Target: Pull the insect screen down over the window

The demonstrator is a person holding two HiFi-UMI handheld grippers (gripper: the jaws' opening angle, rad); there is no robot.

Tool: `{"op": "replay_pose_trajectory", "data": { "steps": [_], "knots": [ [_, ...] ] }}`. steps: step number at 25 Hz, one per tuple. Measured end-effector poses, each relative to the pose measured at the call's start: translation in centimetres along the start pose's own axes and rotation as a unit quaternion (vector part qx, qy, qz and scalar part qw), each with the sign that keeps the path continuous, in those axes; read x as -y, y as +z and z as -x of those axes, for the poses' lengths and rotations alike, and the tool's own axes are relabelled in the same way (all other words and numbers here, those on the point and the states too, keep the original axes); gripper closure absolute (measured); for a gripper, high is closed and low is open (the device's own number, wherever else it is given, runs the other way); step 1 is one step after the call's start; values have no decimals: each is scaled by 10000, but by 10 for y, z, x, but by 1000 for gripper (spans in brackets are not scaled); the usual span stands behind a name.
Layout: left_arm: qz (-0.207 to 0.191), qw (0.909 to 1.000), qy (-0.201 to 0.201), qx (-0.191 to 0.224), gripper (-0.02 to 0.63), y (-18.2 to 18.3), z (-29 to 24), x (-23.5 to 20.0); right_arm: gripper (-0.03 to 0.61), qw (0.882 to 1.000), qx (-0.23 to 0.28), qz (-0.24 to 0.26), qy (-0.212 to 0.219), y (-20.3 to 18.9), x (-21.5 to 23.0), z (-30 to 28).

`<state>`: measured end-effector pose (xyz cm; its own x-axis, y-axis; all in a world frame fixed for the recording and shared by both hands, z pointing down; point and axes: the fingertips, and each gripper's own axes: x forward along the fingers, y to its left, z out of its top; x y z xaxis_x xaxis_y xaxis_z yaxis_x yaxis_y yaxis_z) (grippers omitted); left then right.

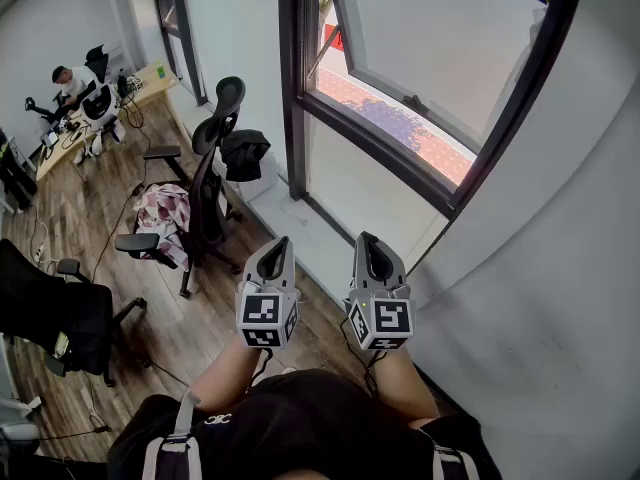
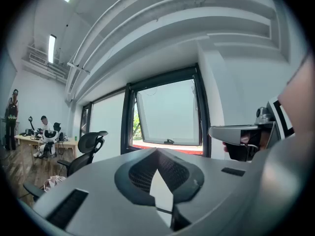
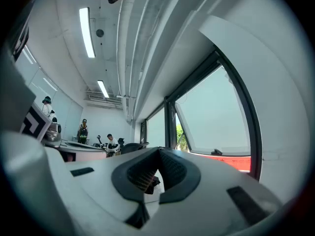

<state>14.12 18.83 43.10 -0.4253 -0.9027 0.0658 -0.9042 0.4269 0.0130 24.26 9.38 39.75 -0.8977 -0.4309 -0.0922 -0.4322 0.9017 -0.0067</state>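
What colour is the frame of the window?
The window frame is black; it shows best in the head view.

Window frame (image 1: 296,88) black; left gripper (image 1: 279,242) and right gripper (image 1: 368,239) grey — marker cubes (image 1: 267,316) black-and-white squares; floor (image 1: 92,210) brown wood.

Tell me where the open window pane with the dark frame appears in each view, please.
Head view: the tilted-open glass window pane with the dark frame fills the upper right.
Left gripper view: the pane is at the centre.
Right gripper view: the pane is right of centre.
Shared landmark: the seated person at the room's far end, left of the pane in every view.
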Motion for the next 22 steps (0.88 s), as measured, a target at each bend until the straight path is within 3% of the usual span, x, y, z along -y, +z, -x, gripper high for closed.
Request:
{"op": "replay_pose_trajectory", "data": {
  "steps": [10, 22],
  "knots": [
    [-42, 10000, -49, 14, 601, -1, 14, -10, 578, 9998, -79, -78, -191, -7, -11, 1],
    [-52, 9999, -36, 158, 601, -3, 19, -59, 577, 9994, -108, 99, -319, -19, -50, -26]
  ]
}}
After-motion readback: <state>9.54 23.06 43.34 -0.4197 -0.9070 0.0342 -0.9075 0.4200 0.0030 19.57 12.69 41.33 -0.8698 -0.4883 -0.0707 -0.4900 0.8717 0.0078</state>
